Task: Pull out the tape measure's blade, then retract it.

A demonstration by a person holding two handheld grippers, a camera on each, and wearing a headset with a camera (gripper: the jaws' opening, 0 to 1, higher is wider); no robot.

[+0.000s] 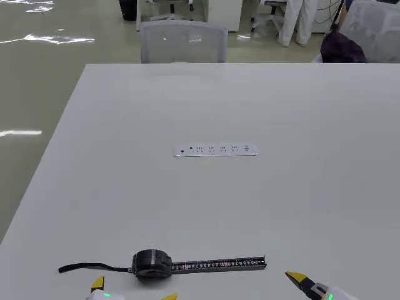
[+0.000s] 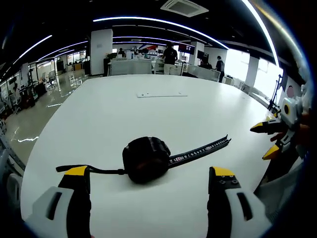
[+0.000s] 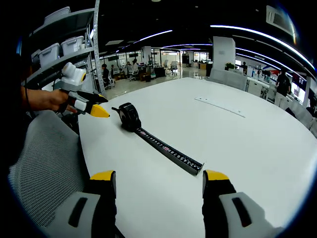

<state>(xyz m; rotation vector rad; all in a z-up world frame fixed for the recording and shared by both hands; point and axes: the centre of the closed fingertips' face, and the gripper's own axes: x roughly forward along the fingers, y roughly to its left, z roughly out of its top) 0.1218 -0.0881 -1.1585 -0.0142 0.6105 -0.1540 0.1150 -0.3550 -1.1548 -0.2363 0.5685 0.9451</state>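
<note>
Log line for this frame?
black round tape measure: on white table, blade extended | left gripper: open, facing tape measure, no contact | right gripper: open, near blade tip, no contact

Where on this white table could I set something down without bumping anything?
Bare table lies between the power strip and the tape measure, and beyond the strip. The near edge is crowded: tape measure, its extended blade, left tool, right tool.

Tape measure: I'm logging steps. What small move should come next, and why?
Probably ease the left gripper forward to close on the case. The blade already lies extended on the table, the gripper is open and touches nothing, and the case sits just ahead of its jaws.
</note>
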